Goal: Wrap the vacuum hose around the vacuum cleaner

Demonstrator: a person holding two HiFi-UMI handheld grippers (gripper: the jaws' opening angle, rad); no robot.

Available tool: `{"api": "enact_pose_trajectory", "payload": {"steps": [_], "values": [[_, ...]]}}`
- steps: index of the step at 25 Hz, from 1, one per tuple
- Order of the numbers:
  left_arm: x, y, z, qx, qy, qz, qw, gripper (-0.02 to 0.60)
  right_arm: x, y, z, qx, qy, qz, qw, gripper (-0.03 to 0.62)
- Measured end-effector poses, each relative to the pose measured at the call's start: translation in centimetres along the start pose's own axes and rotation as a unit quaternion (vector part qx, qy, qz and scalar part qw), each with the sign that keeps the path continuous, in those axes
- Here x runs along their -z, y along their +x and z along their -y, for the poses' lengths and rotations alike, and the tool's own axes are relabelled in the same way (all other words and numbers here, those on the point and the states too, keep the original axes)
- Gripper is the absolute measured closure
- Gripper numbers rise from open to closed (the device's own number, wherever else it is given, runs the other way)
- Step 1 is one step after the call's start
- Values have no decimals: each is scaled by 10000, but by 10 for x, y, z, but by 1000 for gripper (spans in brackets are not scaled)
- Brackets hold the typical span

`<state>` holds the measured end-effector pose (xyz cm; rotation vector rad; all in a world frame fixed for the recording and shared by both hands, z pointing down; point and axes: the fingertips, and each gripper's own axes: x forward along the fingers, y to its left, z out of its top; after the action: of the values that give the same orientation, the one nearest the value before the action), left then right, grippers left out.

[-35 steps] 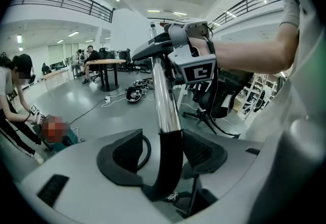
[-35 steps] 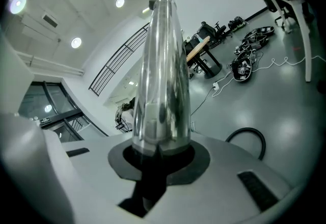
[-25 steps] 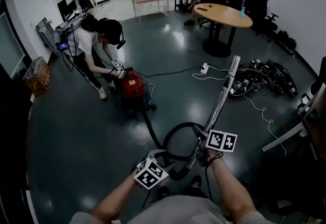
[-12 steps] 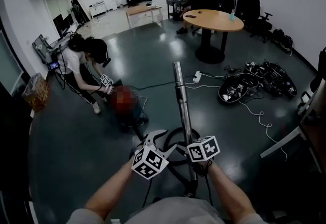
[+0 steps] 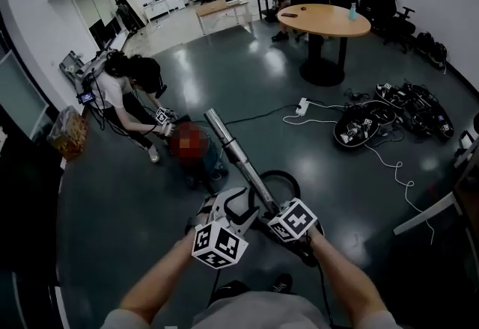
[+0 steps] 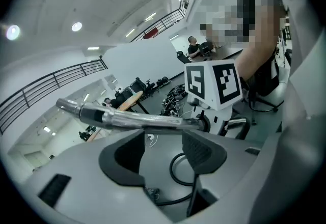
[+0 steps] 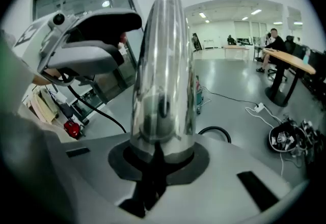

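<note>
Steel wand (image 7: 163,65) — in right hand-held gripper (image 7: 159,159)

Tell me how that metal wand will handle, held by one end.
The metal wand looks rigid, so it should swing as one piece. The right gripper clamps its base, so the long free end probably feels tip-heavy. Its polished surface may twist in the grip, and the trailing black hose likely drags.

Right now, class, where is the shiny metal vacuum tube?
The shiny metal vacuum tube is centre of the head view, clamped in the right hand-held gripper and slanting up-left toward the bent-over person; the open left hand-held gripper is beside it.
</note>
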<state>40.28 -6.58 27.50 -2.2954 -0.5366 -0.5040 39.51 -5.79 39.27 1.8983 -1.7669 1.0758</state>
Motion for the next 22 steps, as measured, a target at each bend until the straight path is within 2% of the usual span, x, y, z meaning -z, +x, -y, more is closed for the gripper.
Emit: {"api": "enact_pose_trajectory", "payload": {"steps": [3, 6, 10, 13, 19, 22], "values": [[-3, -6, -7, -129, 337, -182, 9992, 347, 1, 13, 0, -204, -369, -352, 9985, 537], [0, -9, -15, -98, 643, -447, 9969, 347, 2, 25, -2, -393, -675, -685, 9946, 539], [13, -8, -27, 154, 802, -768, 9937, 347, -1, 43, -7, -579, -1135, -1155, 9851, 539], [28, -5, -25, 551, 960, -993, 9889, 347, -2, 53, -13, -703, -1418, -1538, 9753, 539], [71, -4, -39, 1313, 1262, -1580, 9705, 347, -16, 76, -14, -802, -1973, -2161, 9529, 539], [96, -3, -49, 1806, 1448, -1887, 9544, 347, -22, 86, -12, -893, -2259, -2457, 9384, 539]]}}
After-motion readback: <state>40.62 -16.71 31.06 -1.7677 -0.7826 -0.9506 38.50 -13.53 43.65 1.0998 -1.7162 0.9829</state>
